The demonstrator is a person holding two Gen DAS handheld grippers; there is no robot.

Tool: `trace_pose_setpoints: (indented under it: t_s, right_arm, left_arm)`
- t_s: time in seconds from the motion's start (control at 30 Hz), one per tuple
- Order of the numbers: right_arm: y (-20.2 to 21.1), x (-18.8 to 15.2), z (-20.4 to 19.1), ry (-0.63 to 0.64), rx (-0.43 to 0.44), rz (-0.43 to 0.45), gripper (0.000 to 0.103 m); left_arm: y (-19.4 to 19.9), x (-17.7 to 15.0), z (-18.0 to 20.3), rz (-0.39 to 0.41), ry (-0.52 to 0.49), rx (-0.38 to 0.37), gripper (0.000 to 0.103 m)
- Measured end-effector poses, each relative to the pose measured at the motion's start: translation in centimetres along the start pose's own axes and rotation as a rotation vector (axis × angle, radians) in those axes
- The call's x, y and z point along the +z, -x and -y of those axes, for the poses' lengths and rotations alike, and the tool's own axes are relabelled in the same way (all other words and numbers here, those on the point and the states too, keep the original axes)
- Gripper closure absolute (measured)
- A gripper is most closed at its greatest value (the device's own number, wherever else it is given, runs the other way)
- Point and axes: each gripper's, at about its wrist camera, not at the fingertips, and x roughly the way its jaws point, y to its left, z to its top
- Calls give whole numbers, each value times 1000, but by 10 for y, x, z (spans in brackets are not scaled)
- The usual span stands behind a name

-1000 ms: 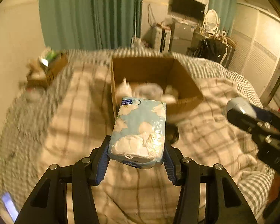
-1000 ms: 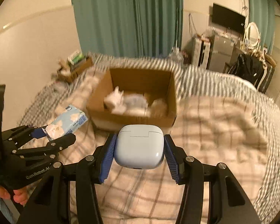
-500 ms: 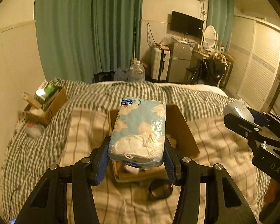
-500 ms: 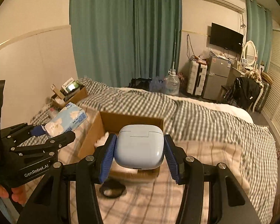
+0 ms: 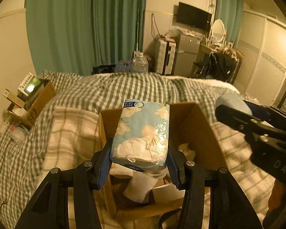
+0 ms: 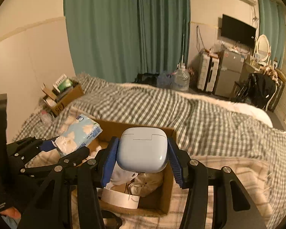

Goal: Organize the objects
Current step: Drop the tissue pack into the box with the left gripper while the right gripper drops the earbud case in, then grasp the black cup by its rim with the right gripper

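The left gripper (image 5: 139, 164) squeezes a blue tissue pack (image 5: 141, 133) above the open cardboard box (image 5: 192, 126). The right gripper (image 6: 142, 162) squeezes a pale blue earbud case (image 6: 142, 150) above that box too.

- Dim, warm yellowish room light is tinting both views.
- Fisheye distortion is bending the green curtains (image 5: 89, 24) and walls, and dark corners are ringing each picture.
- Glare is glinting off the tissue pack (image 5: 142, 131) wrapper.
- Slight blur is softening the checked bedcover (image 6: 209, 118).
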Motion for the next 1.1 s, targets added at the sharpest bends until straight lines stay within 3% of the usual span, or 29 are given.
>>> trace_pose_setpoints:
  t_s: [0.27, 0.53, 0.6, 0.63, 0.73, 0.77, 0.83, 0.93, 1.1]
  right_arm:
    - [-61, -24, 9, -18, 20, -85, 53]
    - [-58, -24, 17, -66, 27, -46, 51]
    - [-47, -21, 18, -78, 15, -14, 28]
    - [-36, -18, 20, -86, 5, 9, 22]
    - [-13, -12, 22, -97, -11, 44, 15]
    - [-2, -9, 22, -98, -20, 56, 15]
    - [22, -5, 24, -98, -32, 78, 13]
    - [57, -1, 24, -93, -52, 111, 9]
    - [124, 3, 26, -109, -85, 158, 0]
  left_arm:
    - [-41, -20, 9, -33, -67, 13, 50]
    - [-39, -24, 13, -28, -62, -10, 46]
    - [-34, -23, 12, -32, -62, -20, 43]
    - [-29, -23, 12, -28, -63, -16, 39]
    - [-5, -21, 13, 15, -57, 15, 16]
    - [2, -20, 14, 21, -52, 17, 13]
    - [20, -17, 14, 32, -44, 11, 13]
    - [57, -14, 16, 70, -39, 34, 1]
    - [113, -13, 17, 128, -31, 29, 0]
